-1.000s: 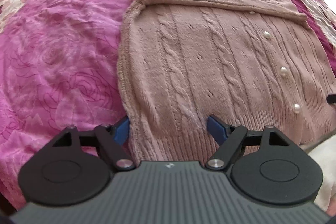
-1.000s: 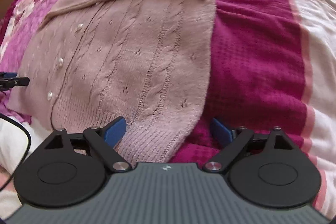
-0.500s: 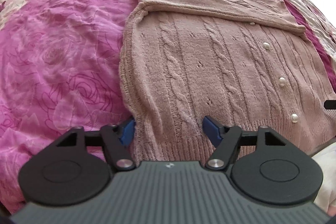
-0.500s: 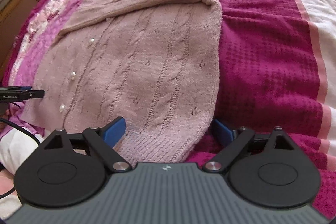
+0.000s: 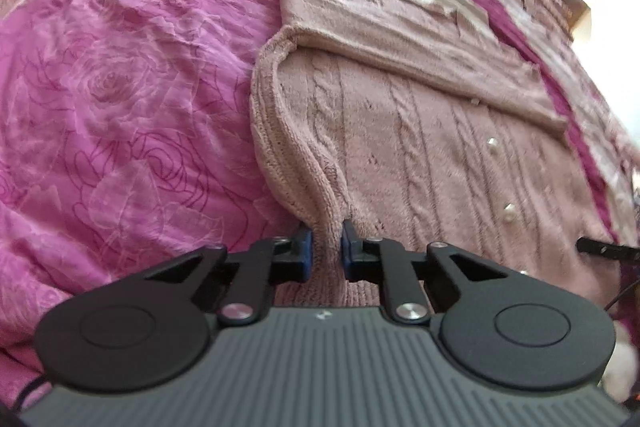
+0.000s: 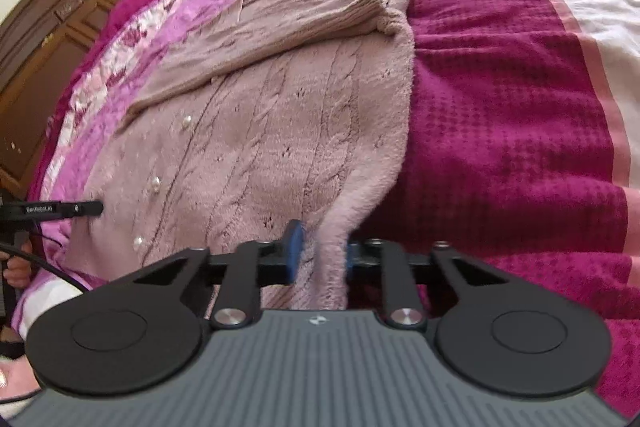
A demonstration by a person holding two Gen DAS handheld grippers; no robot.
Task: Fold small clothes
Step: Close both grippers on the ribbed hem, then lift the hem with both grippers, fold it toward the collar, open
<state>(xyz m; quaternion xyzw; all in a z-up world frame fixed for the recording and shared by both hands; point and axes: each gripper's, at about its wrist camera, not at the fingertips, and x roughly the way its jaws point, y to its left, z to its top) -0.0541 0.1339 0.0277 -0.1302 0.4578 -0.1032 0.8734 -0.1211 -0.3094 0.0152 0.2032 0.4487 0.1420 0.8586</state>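
Both grippers, left gripper (image 5: 326, 247) and right gripper (image 6: 320, 255), have just closed, clenching the pink cardigan (image 5: 420, 155) hem; "GenRobot.AI" reads at the right view's left edge.

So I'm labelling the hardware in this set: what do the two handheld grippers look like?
Both match: the left gripper and right gripper have blue finger pads on black linkage arms with silver pivot pins, two round black discs and a ribbed grey body bearing a small logo. A black cable trails beside the right one.
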